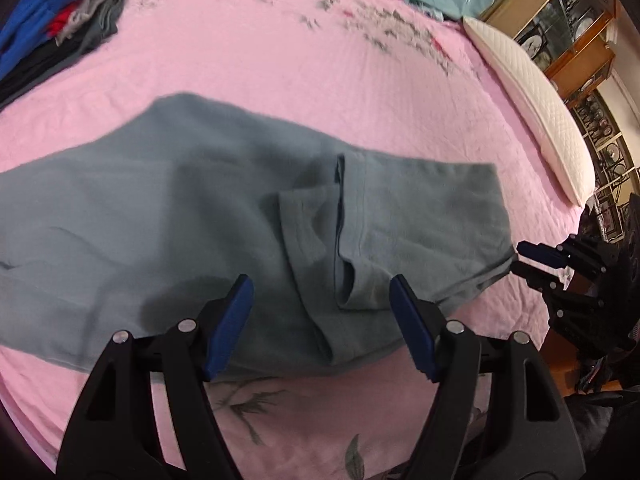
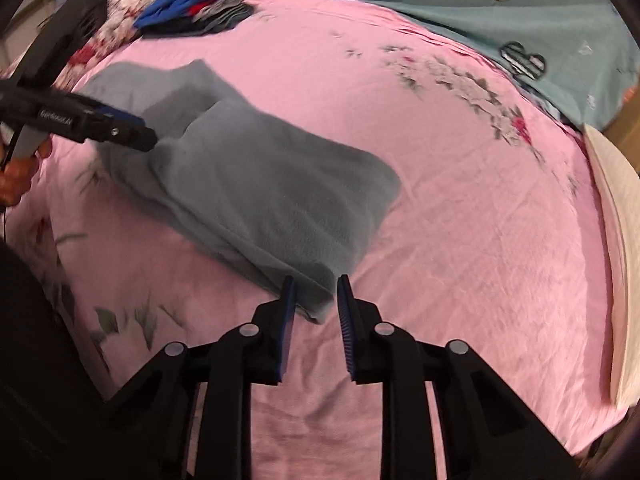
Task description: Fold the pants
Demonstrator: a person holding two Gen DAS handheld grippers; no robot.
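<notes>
Grey-blue pants lie spread on the pink bedsheet, partly folded over, with a hemmed flap near the middle. My left gripper is open, hovering over the pants' near edge, holding nothing. My right gripper has its blue pads close together around the near corner of the pants; it also shows at the right in the left wrist view, pinching that corner. The left gripper appears at the far left in the right wrist view, over the pants.
A pile of folded clothes in blue, red and grey sits at the far left of the bed. A white pillow lies along the right edge. A teal patterned blanket lies at the far side. Shelving stands beyond.
</notes>
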